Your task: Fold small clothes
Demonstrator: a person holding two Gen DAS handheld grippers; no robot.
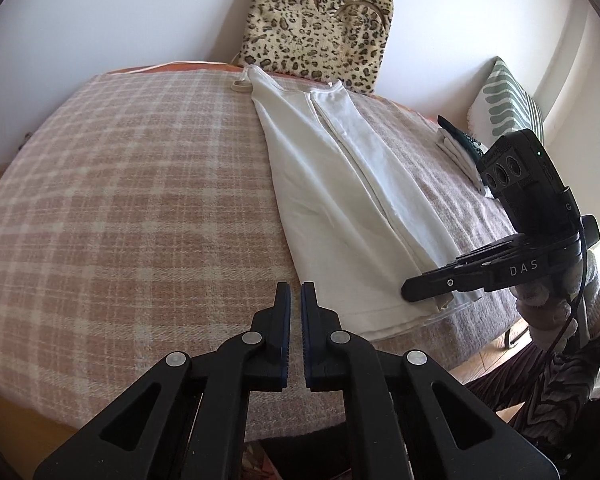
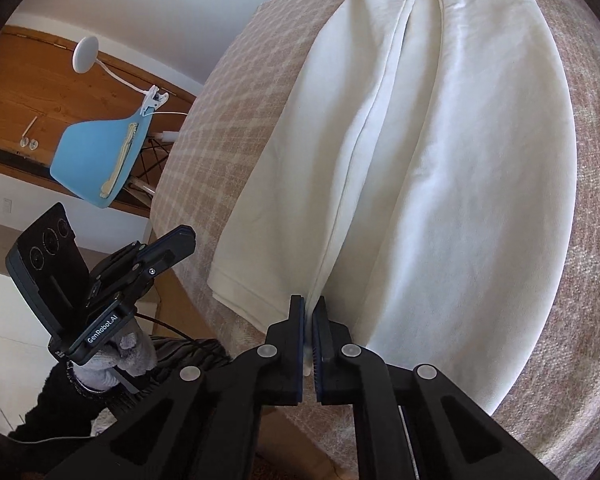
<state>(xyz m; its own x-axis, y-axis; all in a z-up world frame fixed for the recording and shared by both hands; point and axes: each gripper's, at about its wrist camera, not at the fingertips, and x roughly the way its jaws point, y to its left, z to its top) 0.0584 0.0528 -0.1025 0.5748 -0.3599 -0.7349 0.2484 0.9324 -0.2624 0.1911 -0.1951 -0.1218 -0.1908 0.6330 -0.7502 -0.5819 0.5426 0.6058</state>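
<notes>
A pink-and-cream checked blanket (image 1: 120,184) covers the bed, and its whole left half lies bare, open room beside the garment; its near edge drops away just below the left claw (image 1: 296,292). The white garment (image 1: 340,200) lies lengthwise on the right half of the blanket, both long sides folded inward to meet along a centre seam, its straps toward the far edge by a leopard-print cushion (image 1: 320,20) leaning on the wall. The hem sits at the near edge of the bed.

Only the left wrist view shows that cushion, a green-and-white striped pillow (image 1: 504,100) and a small stack of folded clothes (image 1: 460,148) at the far right. Only the right wrist view shows a blue chair (image 2: 96,156) with a white clip lamp (image 2: 86,54) beyond the bed's left edge.

The left claw hovers above bare blanket just left of the hem, its fingers nearly together with a narrow gap, gripping nothing. The right claw (image 2: 309,312) is clenched on the garment's hem at the centre seam, cloth pinched between its pads.
</notes>
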